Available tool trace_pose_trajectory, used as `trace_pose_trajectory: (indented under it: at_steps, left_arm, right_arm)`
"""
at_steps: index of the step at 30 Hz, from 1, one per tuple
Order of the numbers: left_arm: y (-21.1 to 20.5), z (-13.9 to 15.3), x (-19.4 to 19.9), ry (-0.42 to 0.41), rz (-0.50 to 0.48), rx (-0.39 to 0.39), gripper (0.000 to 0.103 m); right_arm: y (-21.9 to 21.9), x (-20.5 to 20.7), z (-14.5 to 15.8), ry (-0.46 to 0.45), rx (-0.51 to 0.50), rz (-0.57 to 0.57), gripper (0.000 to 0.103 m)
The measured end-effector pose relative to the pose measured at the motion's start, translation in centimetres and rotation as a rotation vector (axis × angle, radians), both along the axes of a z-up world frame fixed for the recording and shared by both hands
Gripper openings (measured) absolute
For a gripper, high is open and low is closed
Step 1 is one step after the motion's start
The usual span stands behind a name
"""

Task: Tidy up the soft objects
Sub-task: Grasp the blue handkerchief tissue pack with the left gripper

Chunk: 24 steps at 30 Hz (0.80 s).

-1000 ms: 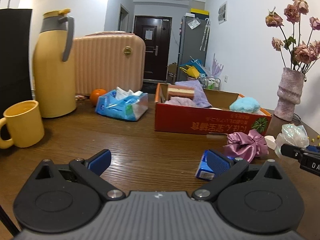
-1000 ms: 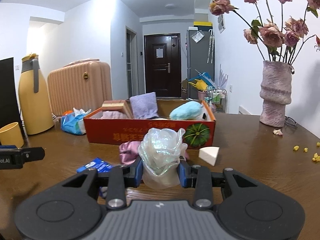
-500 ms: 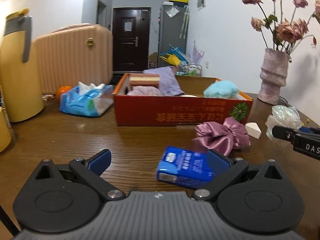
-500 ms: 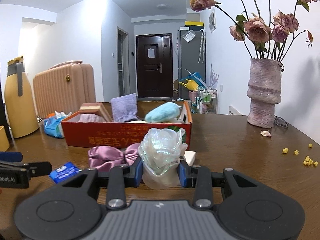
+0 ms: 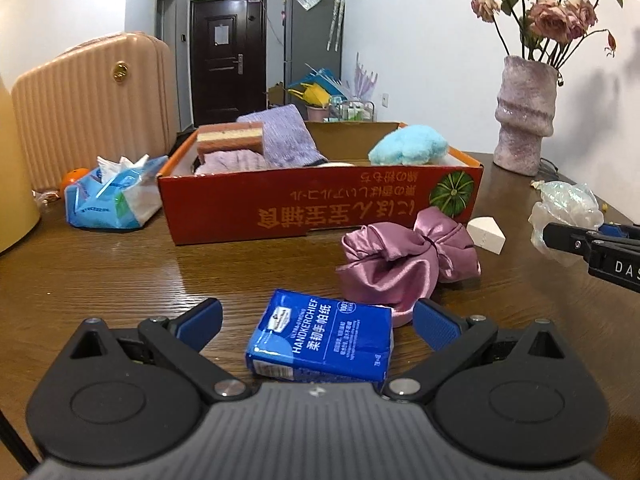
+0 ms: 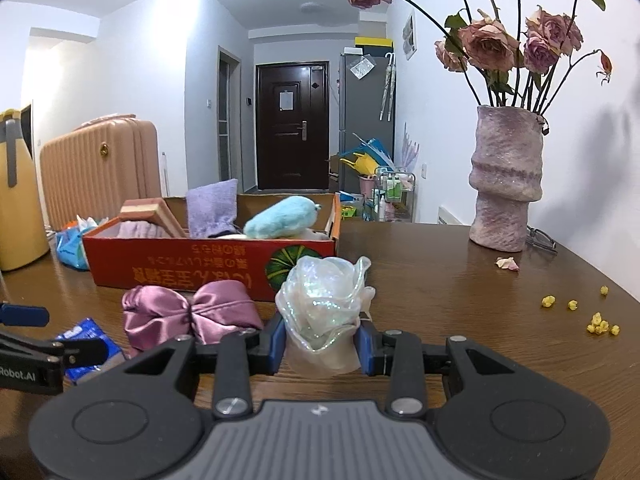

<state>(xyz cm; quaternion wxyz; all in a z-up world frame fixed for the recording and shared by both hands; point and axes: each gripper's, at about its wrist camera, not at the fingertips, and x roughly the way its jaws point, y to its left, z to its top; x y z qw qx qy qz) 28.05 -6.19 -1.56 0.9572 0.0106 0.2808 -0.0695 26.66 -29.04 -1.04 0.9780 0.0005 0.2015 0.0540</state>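
Since a second ago the left claw (image 5: 316, 320) has swung across the desk (image 5: 120, 272), so the blue handkerchief tissue pack (image 5: 324, 340) now lies between its wide-apart fingers, untouched. Just behind it sits a pink satin scrunchie (image 5: 404, 256), before the red cardboard box (image 5: 320, 208) of soft things. The right claw (image 6: 322, 346) stays clamped on an iridescent scrunchie (image 6: 324, 304).

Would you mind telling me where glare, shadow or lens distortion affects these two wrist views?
Left wrist: ceiling-light glare streaks the wooden table; a shadow falls on the wall by the vase; dark fisheye corners. Right wrist: the ceiling blows out white top left; the walls bow; the left gripper looks soft at the edge.
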Motion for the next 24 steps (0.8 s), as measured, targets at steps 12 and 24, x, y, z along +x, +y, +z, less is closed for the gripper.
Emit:
trace_pose_trajectory:
  at_steps: [12,24]
  left_arm:
    - [-0.2,-1.2,2.2,0.091,-0.029,-0.001,0.103]
    - [0.1,-1.7,3.0,0.139,-0.029,-0.015,0.101]
  right_arm:
    - [0.0,0.0,-0.3,0.013,0.005,0.008,0.035]
    - [0.0,-0.1,-0.3,0.008,0.005,0.004,0.035]
